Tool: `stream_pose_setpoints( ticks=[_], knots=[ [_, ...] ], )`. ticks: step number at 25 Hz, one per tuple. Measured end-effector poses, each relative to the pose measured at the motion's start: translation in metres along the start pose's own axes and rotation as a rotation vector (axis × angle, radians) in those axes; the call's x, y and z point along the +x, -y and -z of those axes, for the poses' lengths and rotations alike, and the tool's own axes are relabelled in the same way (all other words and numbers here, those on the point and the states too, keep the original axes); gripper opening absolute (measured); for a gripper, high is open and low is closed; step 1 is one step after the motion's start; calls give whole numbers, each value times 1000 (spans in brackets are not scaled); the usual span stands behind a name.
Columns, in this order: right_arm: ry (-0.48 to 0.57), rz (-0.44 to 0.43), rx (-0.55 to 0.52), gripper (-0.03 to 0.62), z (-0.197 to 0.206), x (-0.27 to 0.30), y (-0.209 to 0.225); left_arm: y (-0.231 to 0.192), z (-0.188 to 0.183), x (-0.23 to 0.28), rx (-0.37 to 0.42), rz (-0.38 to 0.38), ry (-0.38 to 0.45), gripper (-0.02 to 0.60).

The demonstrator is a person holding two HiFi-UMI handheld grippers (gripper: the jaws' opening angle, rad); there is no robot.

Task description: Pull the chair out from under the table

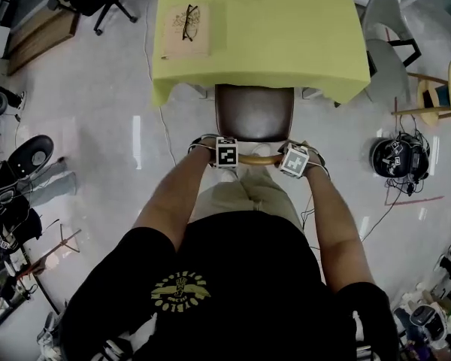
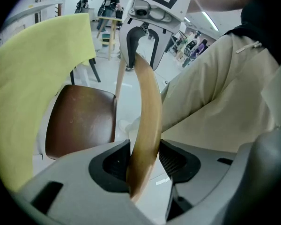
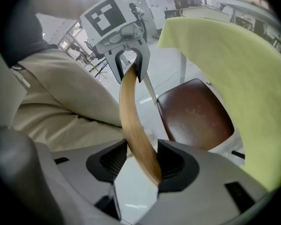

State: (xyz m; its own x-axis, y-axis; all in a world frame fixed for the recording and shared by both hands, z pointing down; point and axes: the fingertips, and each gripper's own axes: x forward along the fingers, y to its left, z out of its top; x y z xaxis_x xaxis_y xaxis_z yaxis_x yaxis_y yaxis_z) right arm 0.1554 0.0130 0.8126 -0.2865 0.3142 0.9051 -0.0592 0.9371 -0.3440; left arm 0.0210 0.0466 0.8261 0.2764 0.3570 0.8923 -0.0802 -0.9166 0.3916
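Arms stretched forward to the chair (image 1: 254,113)
We had left claw (image 1: 227,156) and right claw (image 1: 292,162) clenched on its backrest (image 1: 259,159).

A: Chair (image 1: 254,113) legs?
B: Hidden in head view. Seat front too, under the table (image 1: 286,36) cloth.
A: Table's far edge?
B: Cut off, head view top.
A: Tan slab (image 1: 186,43) on it?
B: Book or board, can't tell.

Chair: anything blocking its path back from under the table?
Nothing visible but the person's own legs, directly behind the chair, whose backrest the left gripper and right gripper clamp.
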Motion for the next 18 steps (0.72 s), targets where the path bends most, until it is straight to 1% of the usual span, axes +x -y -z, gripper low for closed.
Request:
stream_pose_setpoints(
  ticks=[3, 5, 11, 15, 18],
  knots=[
    [20, 21, -5, 199, -4, 8, -18, 19, 4, 8, 22, 11, -1, 184],
    [9, 25, 7, 199, 0, 10, -28, 27, 6, 12, 29, 9, 0, 184],
    [-4, 21, 37, 201, 13, 20, -56, 51, 6, 25, 38, 8, 3, 184],
    [4, 43, 31, 201, 16, 26, -71, 70, 8, 33, 42, 21, 4, 184],
    [6, 33, 44, 201, 19, 27, -87, 83, 8, 36, 47, 25, 3, 184]
  ],
)
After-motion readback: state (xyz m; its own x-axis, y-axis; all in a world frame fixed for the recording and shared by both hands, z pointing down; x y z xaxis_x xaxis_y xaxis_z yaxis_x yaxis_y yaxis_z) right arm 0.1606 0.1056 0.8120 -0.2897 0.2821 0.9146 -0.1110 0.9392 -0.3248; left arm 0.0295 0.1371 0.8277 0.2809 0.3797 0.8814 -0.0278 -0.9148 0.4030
